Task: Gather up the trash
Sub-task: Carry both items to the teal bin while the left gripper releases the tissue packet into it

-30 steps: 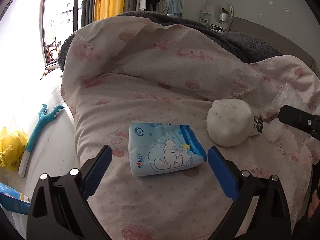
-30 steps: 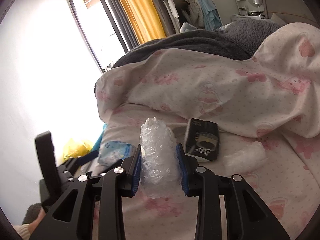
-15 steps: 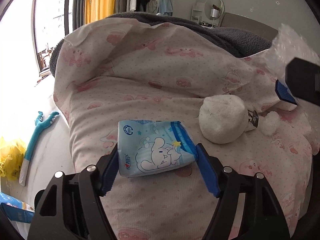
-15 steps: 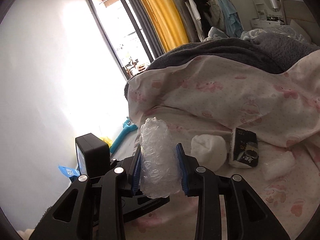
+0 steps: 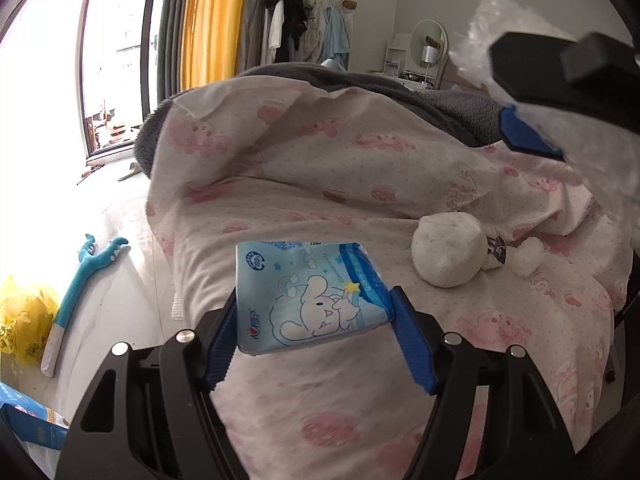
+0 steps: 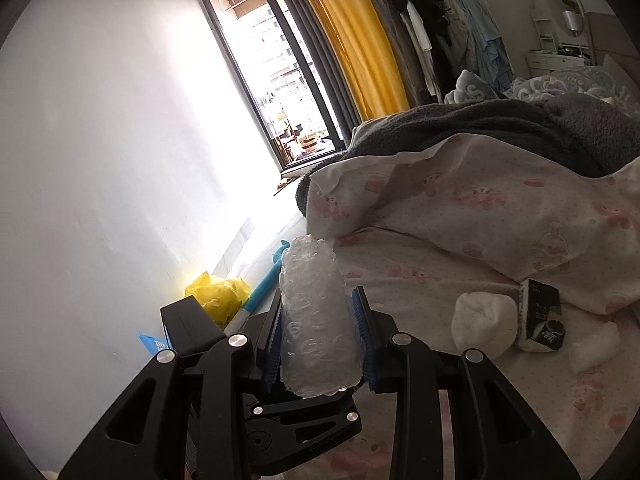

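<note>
Over on the floor, yellow plastic bag (image 5: 24, 320) beside a teal toy (image 5: 80, 280). Left gripper (image 5: 312, 328) clamped on the blue tissue pack (image 5: 308, 304), lifted above the pink bedsheet (image 5: 360, 420). White wad (image 5: 446, 254) lying further right. Right gripper (image 6: 318, 332) squeezing a bubble-wrap roll (image 6: 314, 320), held aloft.

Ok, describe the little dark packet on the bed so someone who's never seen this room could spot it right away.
Find the bed with the pink-patterned sheet, then the folded-back edge of the matching quilt. Just below that fold lie three pieces close together: a white ball, the dark packet and a small white lump. The packet sits between the two, the only black, boxy piece there.
</note>
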`<state>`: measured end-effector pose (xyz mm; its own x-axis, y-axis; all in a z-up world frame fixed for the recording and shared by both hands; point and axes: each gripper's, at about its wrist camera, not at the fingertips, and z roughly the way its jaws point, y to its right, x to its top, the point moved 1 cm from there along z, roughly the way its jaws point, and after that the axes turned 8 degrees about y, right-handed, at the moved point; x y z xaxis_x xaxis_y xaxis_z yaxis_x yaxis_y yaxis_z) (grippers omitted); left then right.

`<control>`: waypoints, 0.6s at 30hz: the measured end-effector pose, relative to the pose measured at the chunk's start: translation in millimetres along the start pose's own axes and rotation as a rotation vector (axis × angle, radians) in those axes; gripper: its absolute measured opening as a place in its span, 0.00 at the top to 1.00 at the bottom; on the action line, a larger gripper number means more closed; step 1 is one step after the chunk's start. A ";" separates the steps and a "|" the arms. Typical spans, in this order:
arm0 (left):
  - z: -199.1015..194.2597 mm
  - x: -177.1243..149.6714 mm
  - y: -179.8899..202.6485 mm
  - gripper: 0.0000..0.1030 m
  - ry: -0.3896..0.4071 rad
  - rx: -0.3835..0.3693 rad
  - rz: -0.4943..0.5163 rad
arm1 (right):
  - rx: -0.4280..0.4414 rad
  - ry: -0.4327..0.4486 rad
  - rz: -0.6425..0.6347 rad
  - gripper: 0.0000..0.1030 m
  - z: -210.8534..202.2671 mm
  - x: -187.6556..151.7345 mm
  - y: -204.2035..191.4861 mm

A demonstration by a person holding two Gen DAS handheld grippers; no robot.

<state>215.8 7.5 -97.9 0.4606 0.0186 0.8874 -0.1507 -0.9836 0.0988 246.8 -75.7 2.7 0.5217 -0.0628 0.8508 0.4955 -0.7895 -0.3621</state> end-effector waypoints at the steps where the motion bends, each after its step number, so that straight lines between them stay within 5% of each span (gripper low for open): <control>1: -3.7 -1.4 -5.4 0.29 0.003 0.006 -0.008 | 0.009 -0.002 0.003 0.68 3.2 0.1 -4.0; 9: -20.8 -12.8 -52.6 0.29 -0.008 0.056 -0.102 | 0.049 -0.037 -0.028 0.68 28.2 -5.9 -39.7; 18: -27.0 -41.3 -111.4 0.29 -0.127 0.162 -0.178 | 0.079 -0.101 -0.053 0.68 59.4 -20.6 -71.3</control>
<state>190.0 121.1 -133.3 0.5751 0.1812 0.7978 0.0800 -0.9829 0.1656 242.0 18.2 -11.6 0.5587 0.0434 0.8283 0.5757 -0.7391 -0.3497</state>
